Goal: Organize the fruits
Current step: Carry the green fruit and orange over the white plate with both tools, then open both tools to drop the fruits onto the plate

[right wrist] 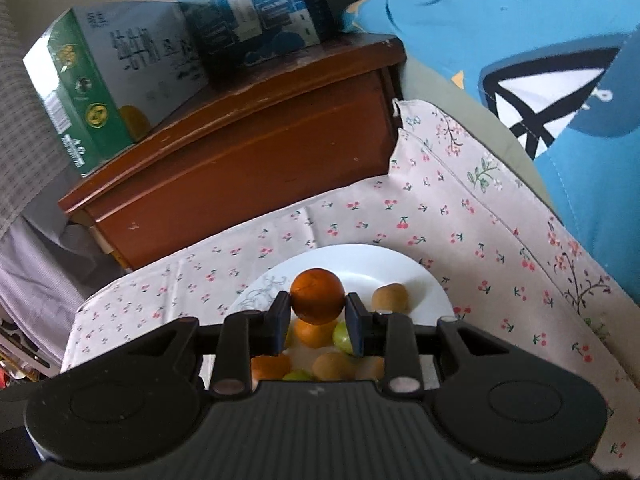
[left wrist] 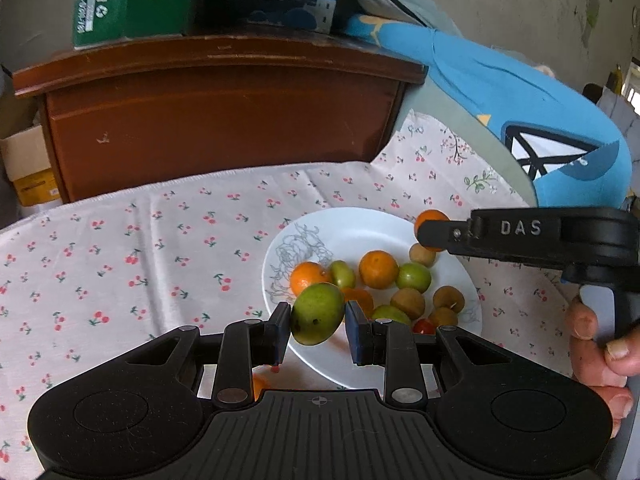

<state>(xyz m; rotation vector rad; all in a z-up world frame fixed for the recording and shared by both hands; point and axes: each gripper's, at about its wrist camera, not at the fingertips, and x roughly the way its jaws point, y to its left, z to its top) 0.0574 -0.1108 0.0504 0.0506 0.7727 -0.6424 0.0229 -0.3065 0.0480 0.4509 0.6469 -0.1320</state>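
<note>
Green fruit (left wrist: 317, 314) and orange (right wrist: 317, 296) clamped between jaws

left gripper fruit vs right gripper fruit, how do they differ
The left gripper holds a green mango; the right gripper holds an orange. The mango is oval with dark specks, the orange round and plain. Both are pinched between the pads above the white plate.

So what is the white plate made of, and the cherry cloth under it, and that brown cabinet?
The white plate looks like glazed ceramic: smooth, glossy, with a grey drawing printed on it. It could be melamine. The cherry cloth seems to be woven fabric, matte, with fold creases and a stitched hem. The brown cabinet looks like varnished wood, reddish and shiny, with small scratches and chipped edges.
</note>
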